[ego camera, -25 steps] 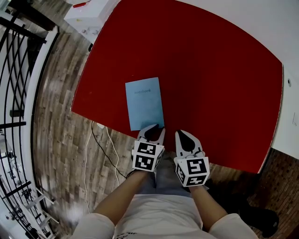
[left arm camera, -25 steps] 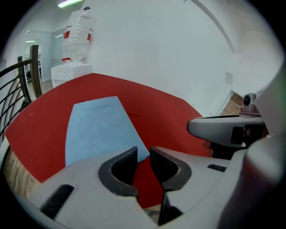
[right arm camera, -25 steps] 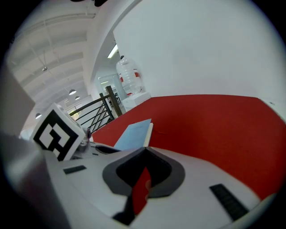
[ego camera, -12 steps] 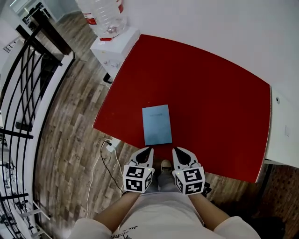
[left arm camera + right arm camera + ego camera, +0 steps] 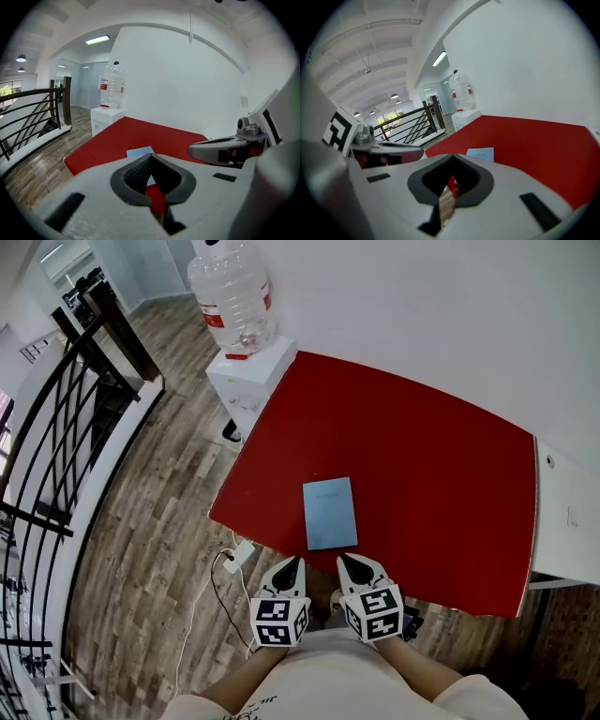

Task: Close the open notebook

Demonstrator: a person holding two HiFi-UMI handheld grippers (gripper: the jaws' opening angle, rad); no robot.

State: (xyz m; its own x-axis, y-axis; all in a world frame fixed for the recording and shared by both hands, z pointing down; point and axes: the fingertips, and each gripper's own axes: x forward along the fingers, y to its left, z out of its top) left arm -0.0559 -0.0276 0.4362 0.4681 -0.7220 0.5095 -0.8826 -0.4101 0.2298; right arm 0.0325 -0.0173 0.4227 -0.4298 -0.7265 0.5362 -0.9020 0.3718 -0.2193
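Note:
The light blue notebook [image 5: 330, 513] lies closed and flat near the front edge of the red table [image 5: 422, 446]. It also shows past the jaws in the left gripper view as the notebook [image 5: 139, 152] and in the right gripper view as the notebook [image 5: 480, 153]. My left gripper [image 5: 289, 566] hangs off the table's front edge, close to my body, shut with nothing between its jaws. My right gripper [image 5: 349, 563] is beside it, also shut and empty. Both point toward the notebook and stand apart from it.
A large water bottle [image 5: 232, 296] stands on a white cabinet [image 5: 248, 381] at the table's far left corner. A black railing [image 5: 56, 456] runs along the left. A cable and socket [image 5: 234, 554] lie on the wood floor. A white wall backs the table.
Both grippers have drawn back from the notebook's near edge toward my body and risen. The left jaws went from open to shut. The notebook has not moved on the table.

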